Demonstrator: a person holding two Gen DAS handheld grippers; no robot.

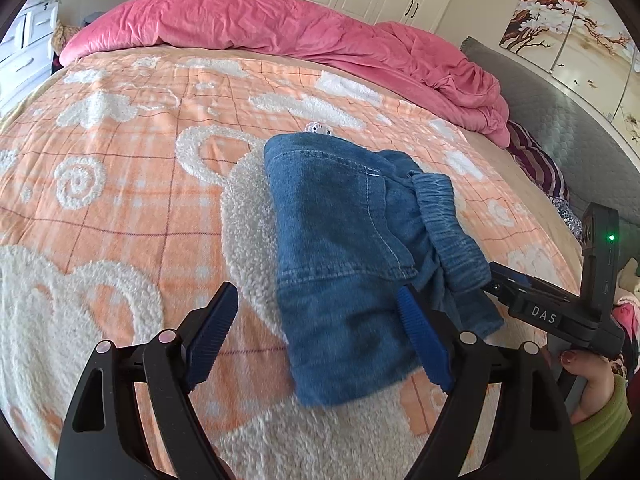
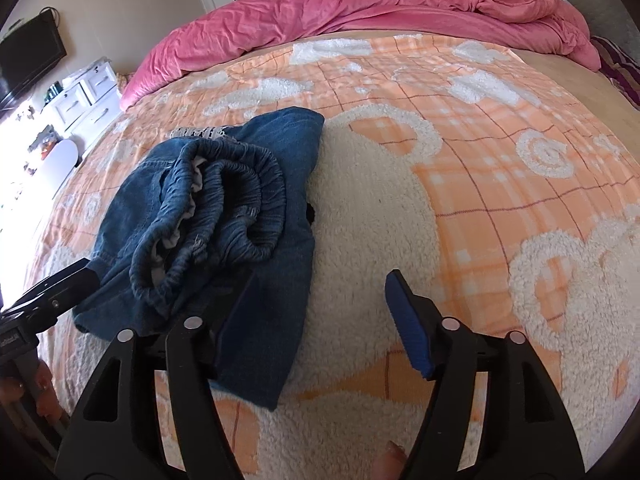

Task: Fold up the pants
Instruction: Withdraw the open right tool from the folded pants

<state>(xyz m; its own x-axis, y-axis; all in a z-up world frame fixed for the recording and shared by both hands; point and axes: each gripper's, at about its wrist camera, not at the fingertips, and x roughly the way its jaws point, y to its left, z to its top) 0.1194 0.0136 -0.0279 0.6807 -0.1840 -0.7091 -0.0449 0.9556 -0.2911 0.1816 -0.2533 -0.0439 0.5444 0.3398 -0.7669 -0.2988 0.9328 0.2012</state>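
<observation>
Left wrist view: an orange plaid bedspread (image 1: 120, 184) with fluffy white shapes fills most of the frame, and a rumpled pink duvet (image 1: 280, 28) runs along its top edge. The folded blue pants (image 1: 352, 248) lie on the bedspread at centre right, elastic waistband bunched on the right side. At the bottom, the left gripper (image 1: 316, 336) stands wide, its right pad over the pants' lower edge, gripping nothing. In the right wrist view the pants (image 2: 224, 216) sit left of centre, and the right gripper (image 2: 320, 328) is also spread apart, with its left finger above the denim, its right one over white fleece.
</observation>
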